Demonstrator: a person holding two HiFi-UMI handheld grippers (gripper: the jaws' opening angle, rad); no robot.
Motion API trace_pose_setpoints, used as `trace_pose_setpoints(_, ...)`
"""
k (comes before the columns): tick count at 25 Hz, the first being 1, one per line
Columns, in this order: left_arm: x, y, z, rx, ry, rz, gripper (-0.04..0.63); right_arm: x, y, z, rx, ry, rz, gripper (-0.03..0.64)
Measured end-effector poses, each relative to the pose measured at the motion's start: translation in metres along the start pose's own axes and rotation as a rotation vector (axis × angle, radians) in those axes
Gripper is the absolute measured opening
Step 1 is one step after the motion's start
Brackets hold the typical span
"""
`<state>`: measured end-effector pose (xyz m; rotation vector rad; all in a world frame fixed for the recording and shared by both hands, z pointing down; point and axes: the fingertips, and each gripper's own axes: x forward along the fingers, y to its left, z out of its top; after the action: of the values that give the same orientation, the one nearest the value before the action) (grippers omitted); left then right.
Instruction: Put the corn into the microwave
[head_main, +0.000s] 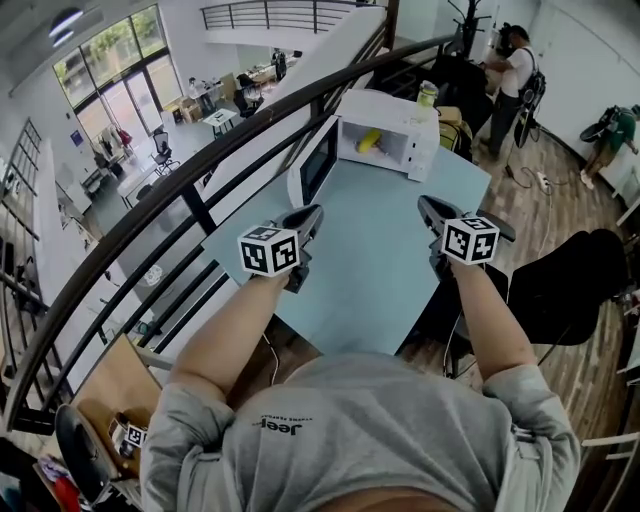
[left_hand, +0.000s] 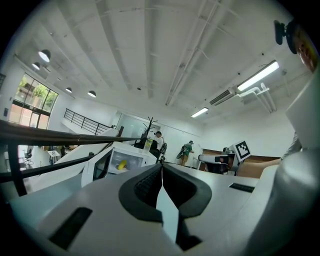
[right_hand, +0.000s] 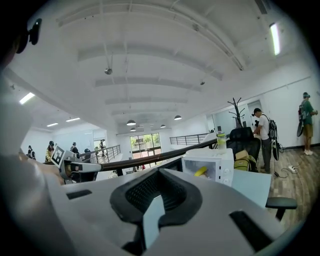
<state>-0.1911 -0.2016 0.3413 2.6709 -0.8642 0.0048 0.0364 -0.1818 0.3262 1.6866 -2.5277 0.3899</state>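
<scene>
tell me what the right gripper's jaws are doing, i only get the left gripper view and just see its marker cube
Observer: The right gripper has its jaws together, with nothing between them.
Operator: ok, anything near it on that side
Observer: A black chair stands off the right edge of the table, close to that gripper.
Operator: and past the microwave
Observer: A yellow-green bag sits just beside the microwave, to its right in the right gripper view.

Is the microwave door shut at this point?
No, the microwave door stands swung open, with the corn lying inside.
</scene>
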Motion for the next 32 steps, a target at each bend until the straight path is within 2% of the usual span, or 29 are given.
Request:
trace_pose_setpoints(9, -0.050, -0.032, 0.007, 0.069, 0.023, -0.013, 0.022, -0.053, 0.033, 0.008, 0.003, -0.029, -0.028, 0.009)
trace_pose_setpoints(15, -0.066, -0.046, 0.012, 0.063, 0.017, 0.007, 0.021, -0.069, 0.043, 0.009, 0.020, -0.023, 0.016, 0.009)
trace_pose_setpoints(20, -0.062, -0.069, 0.010, 0.064, -0.005, 0.035, 0.022, -0.084, 0.032, 0.002, 0.011, -0.009, 0.085, 0.009)
trace_pose_setpoints(25, -0.068, -0.090, -0.001, 0.062, -0.036, 0.096, 0.021, -0.104, 0.016, -0.014, 0.016, 0.038, 0.153, 0.009)
trace_pose_setpoints(29, -0.066, -0.105, 0.000, 0.003, -0.089, 0.123, 0.021, -0.123, 0.001, -0.013, 0.001, 0.040, 0.167, 0.009)
trace_pose_setpoints(32, -0.061, -0.121, -0.001, 0.023, -0.092, 0.126, 0.021, -0.136, -0.010, -0.012, 0.008, 0.028, 0.171, 0.009)
